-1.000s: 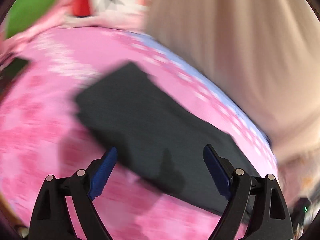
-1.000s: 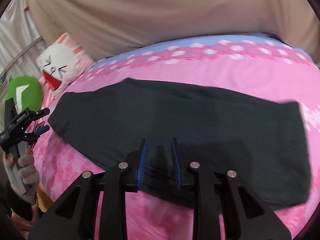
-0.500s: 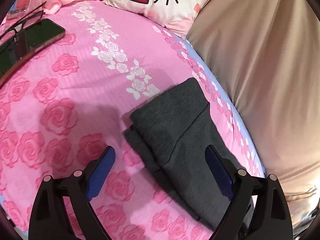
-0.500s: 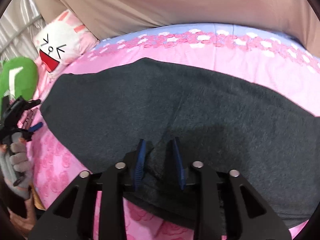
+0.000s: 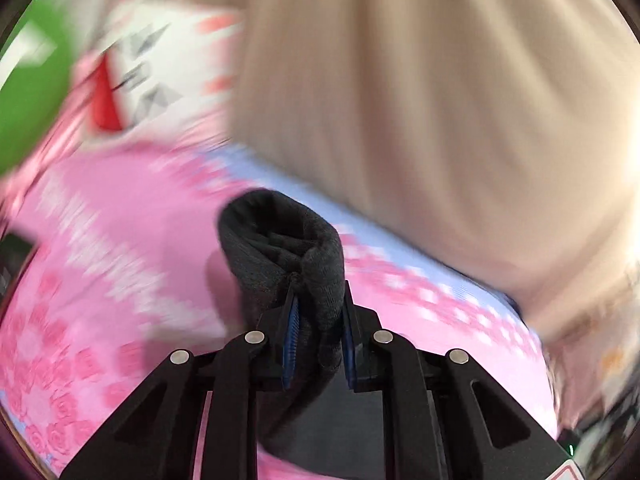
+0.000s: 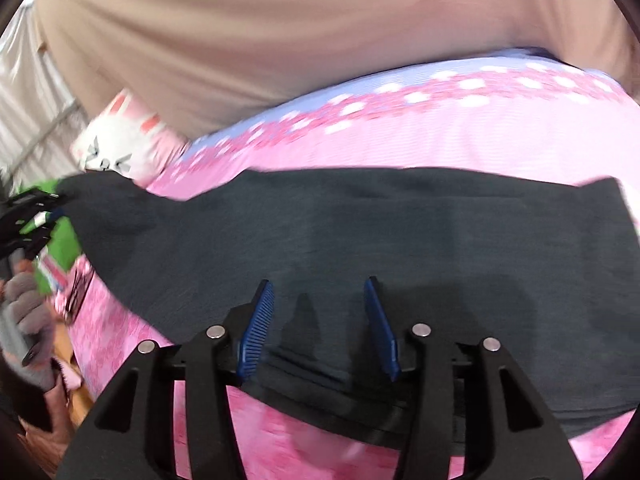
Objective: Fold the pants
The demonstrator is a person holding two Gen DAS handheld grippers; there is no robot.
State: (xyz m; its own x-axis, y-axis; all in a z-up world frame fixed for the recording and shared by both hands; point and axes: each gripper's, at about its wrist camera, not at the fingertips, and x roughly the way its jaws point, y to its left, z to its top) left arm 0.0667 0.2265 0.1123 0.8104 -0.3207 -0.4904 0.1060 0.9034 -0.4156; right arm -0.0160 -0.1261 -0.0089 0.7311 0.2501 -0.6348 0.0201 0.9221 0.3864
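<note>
While the left gripper (image 5: 318, 340) pinches a bunched end of the dark pants (image 6: 400, 248) raised at twelve o'clock, the right gripper (image 6: 320, 328) hovers agape over them, empty, on the pink bedspread (image 6: 460, 136), so the crosswise fold seems barely begun.

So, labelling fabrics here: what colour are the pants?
Dark charcoal grey pants, plain, no pattern; clearest in the right wrist view.

The pants (image 6: 400, 240) are dark charcoal grey. The bedsheet (image 6: 460, 136) is pink with rose prints and a pale blue edge dotted white. The pillow (image 5: 168, 68) looks white with red and black marks, though blurred. The curtain (image 5: 420, 100) is beige.
</note>
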